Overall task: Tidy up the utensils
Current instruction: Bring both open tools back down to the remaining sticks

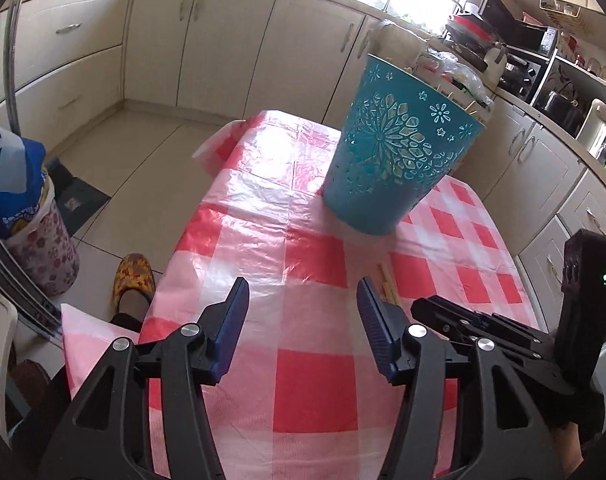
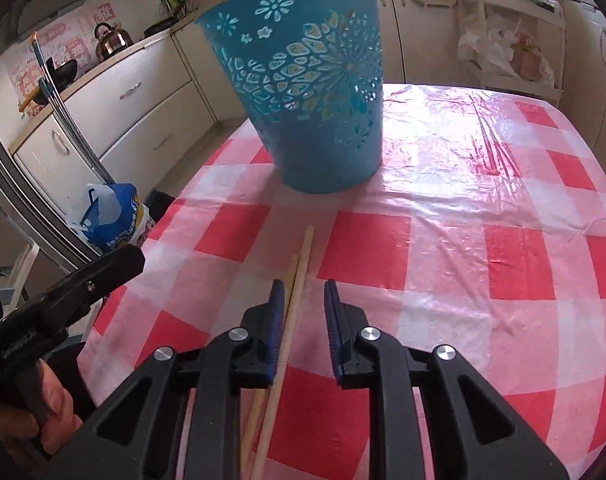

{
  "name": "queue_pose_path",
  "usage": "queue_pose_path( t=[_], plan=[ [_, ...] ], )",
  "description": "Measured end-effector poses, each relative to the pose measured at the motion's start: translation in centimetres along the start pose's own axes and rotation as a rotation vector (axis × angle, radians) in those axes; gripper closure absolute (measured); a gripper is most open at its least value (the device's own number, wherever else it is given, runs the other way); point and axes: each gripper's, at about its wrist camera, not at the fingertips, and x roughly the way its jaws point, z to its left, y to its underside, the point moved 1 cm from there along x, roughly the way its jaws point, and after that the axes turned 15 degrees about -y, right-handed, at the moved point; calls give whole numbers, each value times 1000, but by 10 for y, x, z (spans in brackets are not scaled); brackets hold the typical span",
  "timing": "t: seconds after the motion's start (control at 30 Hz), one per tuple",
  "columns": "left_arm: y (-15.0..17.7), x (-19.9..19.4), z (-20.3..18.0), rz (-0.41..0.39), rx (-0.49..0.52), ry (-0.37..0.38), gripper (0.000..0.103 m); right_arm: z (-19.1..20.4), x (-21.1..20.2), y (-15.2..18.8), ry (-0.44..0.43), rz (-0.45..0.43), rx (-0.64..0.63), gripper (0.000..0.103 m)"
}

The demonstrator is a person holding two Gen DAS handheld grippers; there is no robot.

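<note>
Chopsticks (image 2: 293,300), two pale wooden ones, are lying side by side on the table (image 2: 483,200), roughly mid-table and closer to the near edge, pointing toward the teal cutout bucket (image 2: 315,92) that's standing further back toward the far edge. The right gripper (image 2: 303,316) is hovering right over them with its fingers apart, not clamping anything; the sticks are running up along the left finger (image 2: 277,316) and the gap beside them is showing bare tablecloth. The left gripper (image 1: 303,312) is hanging over the checkered cloth nearer the left edge, fingers spread wide and gripping nothing. From the left wrist view only a sliver of the chopsticks (image 1: 387,284) is peeking out past its right finger.
</note>
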Motion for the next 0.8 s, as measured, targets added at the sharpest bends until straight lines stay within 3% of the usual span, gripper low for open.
queue_pose_path(
  t=[0.47,0.63,0.8],
  plan=[
    [10,0,-14,26,25,19,45,3,12,2,53,39,-33,86],
    [15,-1,-28,33,64,29,45,9,14,5,102,74,-105,91],
    [22,2,-49,66,144,43,44,-3,-9,19,123,84,-99,94]
  ],
)
